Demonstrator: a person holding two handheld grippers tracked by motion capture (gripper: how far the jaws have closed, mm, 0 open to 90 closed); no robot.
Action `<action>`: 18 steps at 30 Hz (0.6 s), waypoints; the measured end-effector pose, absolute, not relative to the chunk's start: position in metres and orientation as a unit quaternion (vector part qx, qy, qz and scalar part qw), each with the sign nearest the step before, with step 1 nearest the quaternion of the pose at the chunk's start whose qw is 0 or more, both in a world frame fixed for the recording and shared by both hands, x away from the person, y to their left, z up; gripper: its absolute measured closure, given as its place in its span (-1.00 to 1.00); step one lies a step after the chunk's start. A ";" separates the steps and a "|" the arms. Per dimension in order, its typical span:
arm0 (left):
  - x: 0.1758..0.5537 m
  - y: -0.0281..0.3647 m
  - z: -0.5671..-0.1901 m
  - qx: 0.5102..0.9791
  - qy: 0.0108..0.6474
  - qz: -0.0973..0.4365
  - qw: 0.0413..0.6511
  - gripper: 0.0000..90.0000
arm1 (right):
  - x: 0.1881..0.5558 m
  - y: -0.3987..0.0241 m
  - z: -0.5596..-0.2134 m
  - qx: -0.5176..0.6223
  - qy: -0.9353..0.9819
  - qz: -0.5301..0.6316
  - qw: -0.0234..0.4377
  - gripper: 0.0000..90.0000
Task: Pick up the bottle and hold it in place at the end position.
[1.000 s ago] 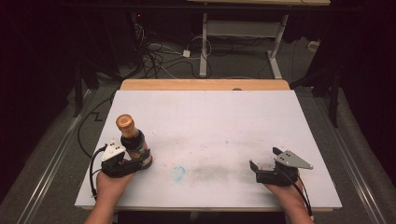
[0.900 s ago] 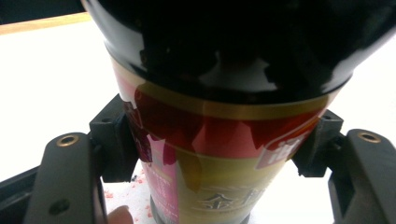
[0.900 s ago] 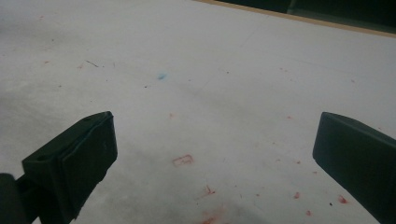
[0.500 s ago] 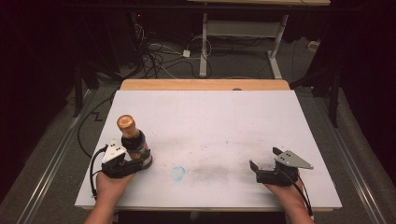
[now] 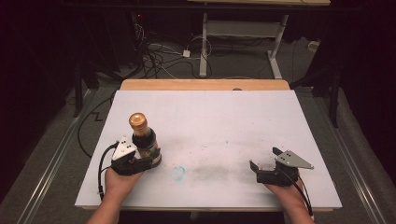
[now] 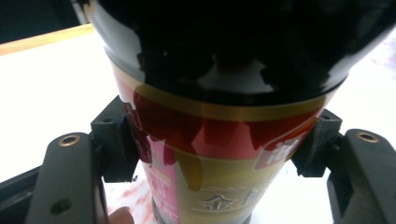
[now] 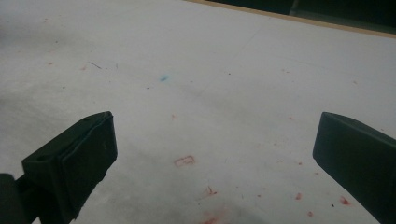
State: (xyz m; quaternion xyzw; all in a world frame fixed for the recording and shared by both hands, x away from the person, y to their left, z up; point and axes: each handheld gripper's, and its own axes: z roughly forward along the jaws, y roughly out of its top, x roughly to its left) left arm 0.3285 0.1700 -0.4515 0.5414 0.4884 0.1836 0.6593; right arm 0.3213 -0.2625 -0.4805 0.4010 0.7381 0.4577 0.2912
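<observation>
Dark bottle (image 5: pixel 145 140) with a copper-coloured cap (image 5: pixel 138 121), standing upright on the white board (image 5: pixel 219 126), toward its left front part. In the left gripper view the bottle's red-and-gold label (image 6: pixel 210 154) sits between the two black jaws, which press against it from either side, low on the body. The left gripper (image 5: pixel 140 161) thus pinches the bottle just above its base, with the person's left hand (image 5: pixel 119 179) directly behind it.

Whether the base touches the board or rides just above it cannot be told. Handling judgement: the grip lies well below the bottle's heavy upper part, so any move is best made slowly and with the bottle kept vertical; a tilt would let the top swing over. The squeeze should be firm, since the label looks glossy and may slip.

To the right of the bottle lies a faint blue smudge (image 5: pixel 177 173). Well apart, farther right, the right gripper (image 5: pixel 264 161) rests near the board's front edge, its jaws spread wide over bare, red-flecked board and holding nothing. It is free to steady the bottle's neck if needed.
</observation>
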 end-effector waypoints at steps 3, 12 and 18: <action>0.333 0.160 -0.447 0.546 0.476 0.178 0.666 -0.35 | 0.322 -0.263 -0.481 0.400 0.739 0.459 0.289 -0.99; 0.359 0.126 -0.438 0.558 0.456 0.146 0.678 -0.35 | 0.322 -0.264 -0.480 0.403 0.736 0.462 0.286 -0.99; 0.382 0.102 -0.438 0.568 0.452 0.135 0.675 -0.36 | 0.321 -0.265 -0.481 0.403 0.734 0.466 0.286 -0.99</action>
